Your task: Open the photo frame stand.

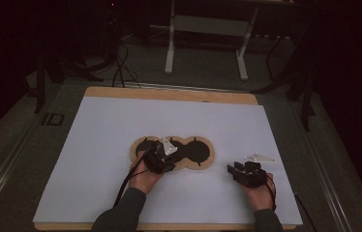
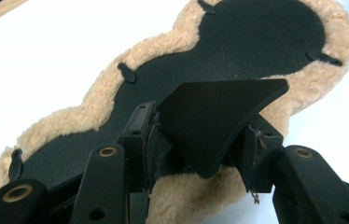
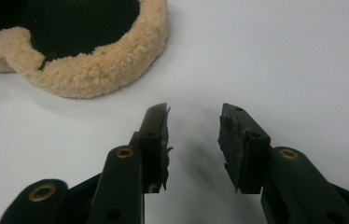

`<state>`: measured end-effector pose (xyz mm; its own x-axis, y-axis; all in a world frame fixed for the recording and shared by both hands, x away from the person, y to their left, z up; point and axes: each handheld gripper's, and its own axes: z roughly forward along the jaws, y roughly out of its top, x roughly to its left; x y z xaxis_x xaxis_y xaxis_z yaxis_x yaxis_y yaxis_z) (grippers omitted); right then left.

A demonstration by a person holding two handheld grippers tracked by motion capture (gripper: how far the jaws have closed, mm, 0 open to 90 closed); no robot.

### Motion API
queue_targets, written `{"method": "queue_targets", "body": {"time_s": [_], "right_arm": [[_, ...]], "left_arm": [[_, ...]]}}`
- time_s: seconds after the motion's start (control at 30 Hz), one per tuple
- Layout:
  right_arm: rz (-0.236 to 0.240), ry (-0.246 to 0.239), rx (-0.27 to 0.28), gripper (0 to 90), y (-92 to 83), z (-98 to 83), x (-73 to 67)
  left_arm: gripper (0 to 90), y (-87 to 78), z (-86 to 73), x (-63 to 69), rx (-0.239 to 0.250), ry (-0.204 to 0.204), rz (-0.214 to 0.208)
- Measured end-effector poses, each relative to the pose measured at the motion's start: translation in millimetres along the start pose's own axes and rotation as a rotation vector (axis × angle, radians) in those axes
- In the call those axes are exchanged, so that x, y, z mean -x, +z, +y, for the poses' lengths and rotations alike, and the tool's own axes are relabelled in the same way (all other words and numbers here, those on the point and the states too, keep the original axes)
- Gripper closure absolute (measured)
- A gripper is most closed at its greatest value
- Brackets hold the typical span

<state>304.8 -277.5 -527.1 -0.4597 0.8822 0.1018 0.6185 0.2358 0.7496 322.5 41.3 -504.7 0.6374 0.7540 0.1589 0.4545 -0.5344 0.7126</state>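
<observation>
A three-lobed black pad (image 1: pixel 199 151) with a tan fleece rim lies mid-table on the white sheet (image 1: pixel 97 145). My left gripper (image 1: pixel 164 151) hovers over its left and middle lobes. In the left gripper view the pad (image 2: pixel 256 37) stretches away, and a flat three-cornered piece (image 2: pixel 214 107), pale from above (image 1: pixel 169 146), stands tilted between my left gripper's (image 2: pixel 200 121) jaws. Its lower corner rests on the fleece, and the pads flank its edges without visibly pressing. My right gripper (image 1: pixel 234 167) rests right of the pad, open (image 3: pixel 193 116) and empty over bare sheet, the fleece rim (image 3: pixel 88 70) ahead to its left.
A pale three-cornered plate (image 1: pixel 261 157) lies just beyond the right gripper. The sheet covers a wooden tabletop (image 1: pixel 169 93). Beyond the table, a white metal frame (image 1: pixel 208 29) and cables (image 1: pixel 121 67) stand on the dark floor.
</observation>
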Motion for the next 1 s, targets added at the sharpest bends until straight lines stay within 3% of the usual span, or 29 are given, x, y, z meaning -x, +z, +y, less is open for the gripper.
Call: {"method": "queue_targets", "body": {"time_s": [0.2,0.47,0.8,1.0], "right_arm": [[0.001,-0.004,-0.003,61.8,0.8,0.2,-1.1],[0.006,-0.011,-0.007,61.6,2.0,0.3,-2.6],[0.024,-0.022,-0.012,60.0,3.9,1.9,-7.0],[0.033,-0.028,-0.016,59.4,5.3,2.8,-8.9]], "left_arm": [[54.2,0.4,5.9,7.4,-0.01,0.083,0.042],[55.7,4.3,9.9,10.1,-0.006,0.111,0.028],[67.7,0.8,15.0,17.4,-0.038,0.236,0.096],[70.6,-1.4,14.2,15.4,-0.028,0.252,0.096]]}}
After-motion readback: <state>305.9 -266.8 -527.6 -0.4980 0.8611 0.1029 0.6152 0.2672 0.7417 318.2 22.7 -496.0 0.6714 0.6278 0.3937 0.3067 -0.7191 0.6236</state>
